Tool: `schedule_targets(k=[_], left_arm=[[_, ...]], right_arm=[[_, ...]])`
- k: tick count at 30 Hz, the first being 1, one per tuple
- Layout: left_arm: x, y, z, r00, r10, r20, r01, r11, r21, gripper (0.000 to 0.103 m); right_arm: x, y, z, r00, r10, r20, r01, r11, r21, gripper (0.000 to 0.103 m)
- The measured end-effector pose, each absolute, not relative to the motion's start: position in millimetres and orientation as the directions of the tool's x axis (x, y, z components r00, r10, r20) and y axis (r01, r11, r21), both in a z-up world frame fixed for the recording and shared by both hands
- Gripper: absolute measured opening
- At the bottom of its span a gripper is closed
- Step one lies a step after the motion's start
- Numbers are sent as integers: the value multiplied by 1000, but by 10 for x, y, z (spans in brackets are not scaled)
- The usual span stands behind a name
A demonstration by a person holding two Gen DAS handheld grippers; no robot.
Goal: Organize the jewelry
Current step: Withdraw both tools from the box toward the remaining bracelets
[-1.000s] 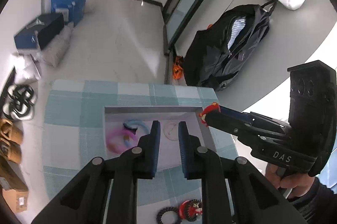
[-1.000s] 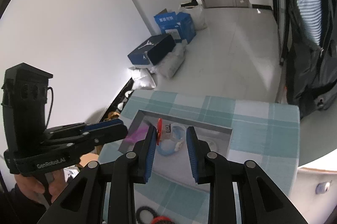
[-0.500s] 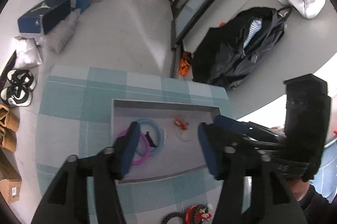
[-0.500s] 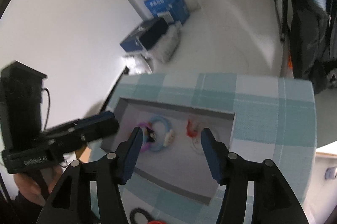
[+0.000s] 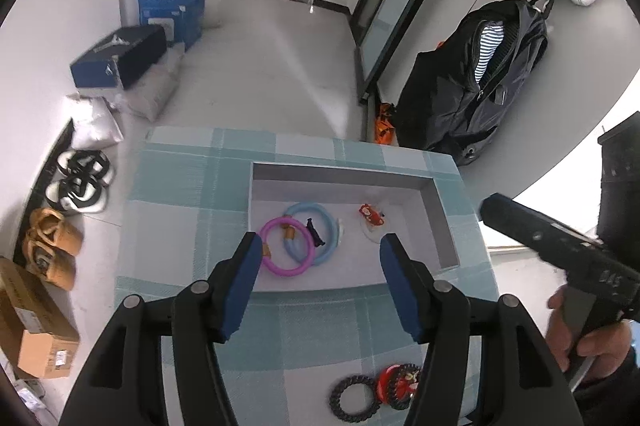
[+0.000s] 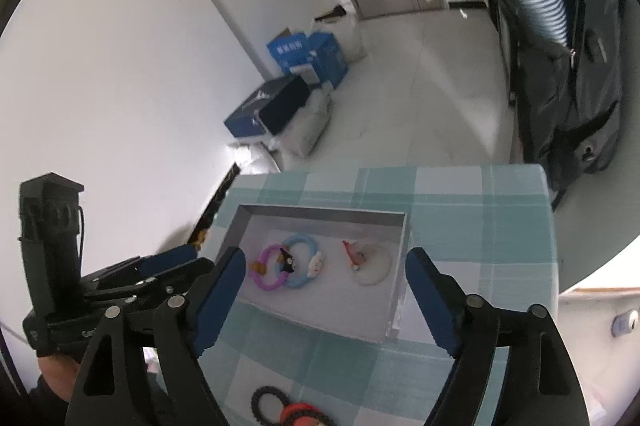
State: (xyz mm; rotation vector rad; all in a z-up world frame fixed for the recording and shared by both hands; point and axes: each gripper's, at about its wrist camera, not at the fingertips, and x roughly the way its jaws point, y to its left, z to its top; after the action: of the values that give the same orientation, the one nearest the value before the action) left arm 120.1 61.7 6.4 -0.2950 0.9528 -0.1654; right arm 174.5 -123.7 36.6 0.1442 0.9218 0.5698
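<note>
Jewelry lies mostly inside a shallow grey tray (image 5: 340, 171) set on the teal-checked counter (image 5: 180, 226), the tray toward 12 o'clock of both wrist views. Largest first: the left gripper (image 5: 320, 258) hangs above the tray's near edge with its blue-padded jaws spread wide, released and touching nothing. The right gripper (image 6: 322, 280) is likewise spread wide and empty over the tray; in the left view it shows only in side profile at 3 o'clock, cut by the frame edge.

Within the tray, a light-blue ring (image 5: 316, 238) overlaps a pink ring (image 5: 284, 248) at its 8 o'clock side, the two touching. A small dark charm (image 6: 287, 262) sits where they cross, and a white charm (image 6: 316, 263) rides the blue ring's 3 o'clock side. Toward 3 o'clock of the rings, apart from them, a small red piece (image 5: 368, 211) rests on a pale translucent disc (image 6: 370, 264); its shape is hard to make out.

Outside the tray, at 6 o'clock on the counter, a black beaded bracelet (image 5: 354, 400) touches a red beaded one (image 5: 398, 384), the latter partly hidden behind the left gripper's finger (image 5: 404, 290)
</note>
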Motion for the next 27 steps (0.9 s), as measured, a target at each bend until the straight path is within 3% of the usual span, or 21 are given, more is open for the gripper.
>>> schedule_targets(k=[3,18,19,21,27], left_arm=[[1093,597,121,603,-235,-762,-1,955,-296,71],[604,401,71,617,-206,-759,-20,961,-277,73],[574,388,61,616,-202,-761,-23,962,-273,74],[514,369,32,613,-202,-764,-28,960,-277,86],[346,327,-20,613,-186,-768,-40,963,-265,87]], right_arm=[[1631,-1289,437,506,517,-691,-405,849,339,85],[992,-1509,469,560,493,-666,-407,864,297,94],[952,-1520,460,565,484,-669,-406,868,285,94],[878,-1549,438,569,472,-673,-402,874,273,95],[705,-1630,314,561,448,-696,-393,884,252,97]])
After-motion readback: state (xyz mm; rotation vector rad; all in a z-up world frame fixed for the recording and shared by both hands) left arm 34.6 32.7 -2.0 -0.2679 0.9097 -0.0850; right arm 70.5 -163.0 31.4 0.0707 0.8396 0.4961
